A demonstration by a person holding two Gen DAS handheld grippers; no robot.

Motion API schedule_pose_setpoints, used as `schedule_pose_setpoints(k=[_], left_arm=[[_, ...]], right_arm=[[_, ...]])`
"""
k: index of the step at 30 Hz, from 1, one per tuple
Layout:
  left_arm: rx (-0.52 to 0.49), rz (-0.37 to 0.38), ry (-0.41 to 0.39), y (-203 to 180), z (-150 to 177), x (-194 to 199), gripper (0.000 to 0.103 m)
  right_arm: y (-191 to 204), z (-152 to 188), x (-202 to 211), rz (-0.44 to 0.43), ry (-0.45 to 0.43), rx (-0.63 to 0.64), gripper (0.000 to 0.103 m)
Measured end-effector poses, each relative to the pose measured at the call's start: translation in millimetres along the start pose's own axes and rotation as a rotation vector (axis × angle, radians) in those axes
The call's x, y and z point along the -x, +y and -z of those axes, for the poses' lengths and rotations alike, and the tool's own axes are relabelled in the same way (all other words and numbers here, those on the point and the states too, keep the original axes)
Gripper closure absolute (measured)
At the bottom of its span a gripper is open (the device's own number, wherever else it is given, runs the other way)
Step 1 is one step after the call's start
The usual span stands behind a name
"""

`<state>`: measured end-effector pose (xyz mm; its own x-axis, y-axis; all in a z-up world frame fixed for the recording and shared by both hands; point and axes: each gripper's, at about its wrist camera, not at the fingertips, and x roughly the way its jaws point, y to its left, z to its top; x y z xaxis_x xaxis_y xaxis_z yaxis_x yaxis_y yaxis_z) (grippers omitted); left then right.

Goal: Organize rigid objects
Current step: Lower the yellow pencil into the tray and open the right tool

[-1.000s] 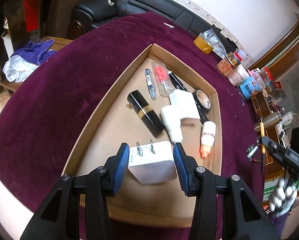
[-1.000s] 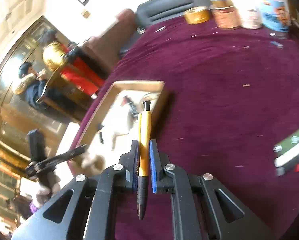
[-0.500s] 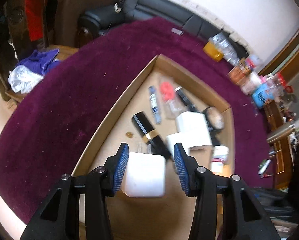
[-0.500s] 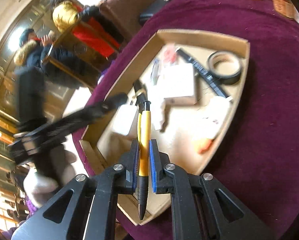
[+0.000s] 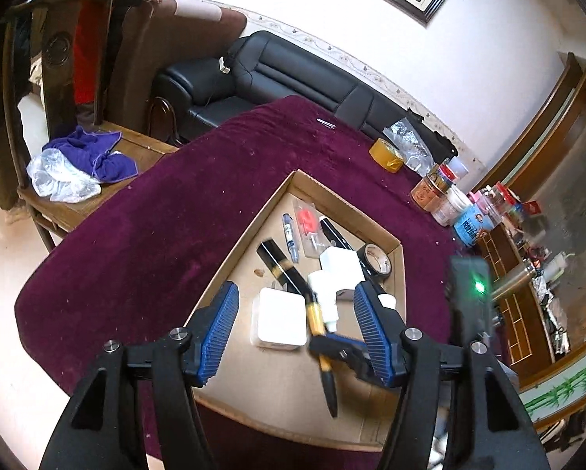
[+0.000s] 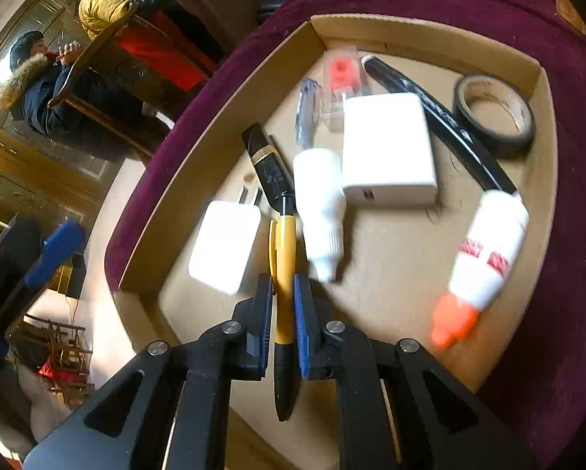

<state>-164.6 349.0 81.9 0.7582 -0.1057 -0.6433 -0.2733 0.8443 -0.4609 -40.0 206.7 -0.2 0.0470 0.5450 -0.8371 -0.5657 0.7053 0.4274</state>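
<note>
A cardboard tray [image 5: 230,270] [image 6: 198,156] on the purple table holds a white plug adapter [image 5: 281,323] [image 6: 224,248], a bigger white charger [image 6: 387,149], a black and gold tube [image 6: 267,164], white bottles [image 6: 320,203], an orange-capped bottle [image 6: 485,250] and black tape [image 6: 494,115]. My left gripper [image 5: 296,333] is open and empty above the plug adapter. My right gripper [image 6: 283,317] is shut on a yellow and black pen [image 6: 283,274] [image 5: 320,337], held low over the tray beside the adapter.
Jars and cans [image 5: 449,199] and a yellow tape roll [image 5: 387,154] stand at the table's far right edge. A black sofa [image 5: 277,78] and a wooden chair with purple cloth [image 5: 93,152] lie beyond the table. People sit at the left in the right wrist view [image 6: 38,78].
My left gripper let go of the white plug adapter in the tray, opened wide and rose. My right gripper carried the pen from the table over the tray and down beside the adapter.
</note>
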Motion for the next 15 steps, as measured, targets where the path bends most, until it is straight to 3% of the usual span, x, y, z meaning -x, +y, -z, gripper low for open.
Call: schedule_pose_setpoints(k=[8,15], left_arm=[[0.021,0.009,-0.021,8.5,5.6,12.5,0.048],[0.007,0.013,-0.035,4.2,10.4,19.9,0.044]], right_arm=[[2.8,-28.7,-8.3,0.095,-0.029,0.058,0.092],[-3.4,-20.6,21.1,-0.022,-0.115,0.009,0.091]])
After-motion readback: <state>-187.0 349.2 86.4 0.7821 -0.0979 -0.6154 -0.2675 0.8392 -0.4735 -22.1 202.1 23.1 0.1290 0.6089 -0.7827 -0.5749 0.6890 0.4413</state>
